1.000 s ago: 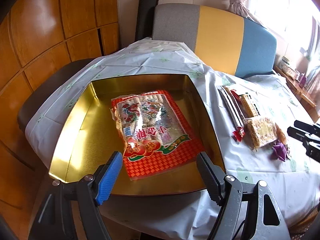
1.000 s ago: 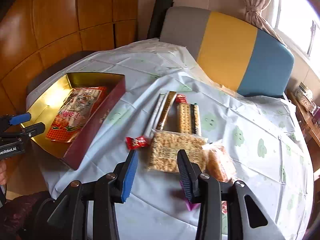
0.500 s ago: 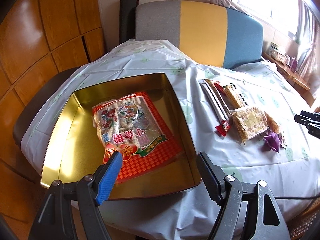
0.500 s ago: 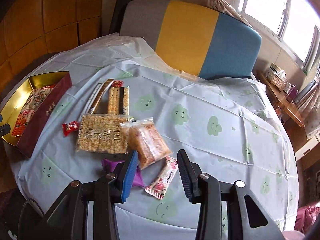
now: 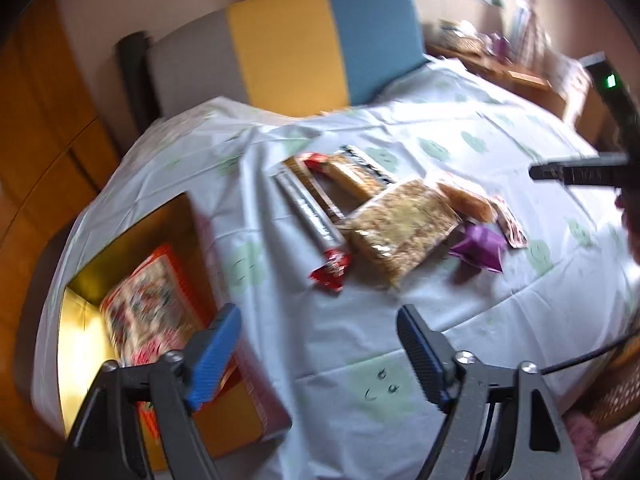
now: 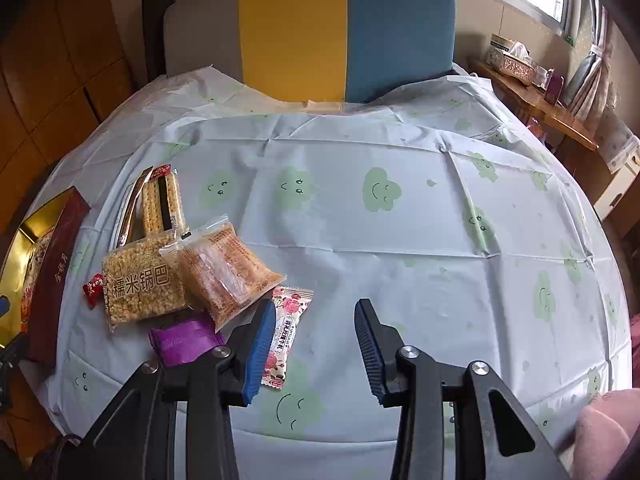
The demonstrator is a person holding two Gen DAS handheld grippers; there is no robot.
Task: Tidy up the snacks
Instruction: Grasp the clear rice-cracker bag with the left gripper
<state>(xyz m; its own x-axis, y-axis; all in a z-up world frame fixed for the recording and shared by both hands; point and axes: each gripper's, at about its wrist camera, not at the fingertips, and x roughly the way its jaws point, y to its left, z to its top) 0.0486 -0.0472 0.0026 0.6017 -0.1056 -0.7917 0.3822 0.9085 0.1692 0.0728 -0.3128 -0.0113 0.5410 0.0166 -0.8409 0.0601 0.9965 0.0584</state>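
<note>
Left wrist: left gripper (image 5: 320, 344) jaws just opened wider, nothing between them, over the tablecloth (image 5: 460, 136); gold tin (image 5: 80, 320) with red packet (image 5: 148, 312) sits at the table's left edge. Right wrist: right gripper (image 6: 316, 344) part open, empty, floral sachet (image 6: 286, 332) just beside its left finger, purple packet (image 6: 184, 340), rice-cracker bag (image 6: 140, 284) and orange bag (image 6: 228, 272) clustered near the tin.

Blk tool (image 6: 316, 344), blue pads (image 6: 262, 350).

A round table (image 6: 400, 240) is covered by a pale cloud-printed tablecloth (image 6: 360, 140). At its left edge a gold-lined box (image 5: 80, 320) is set. Beside it snack packets (image 6: 144, 280) are clustered.
</note>
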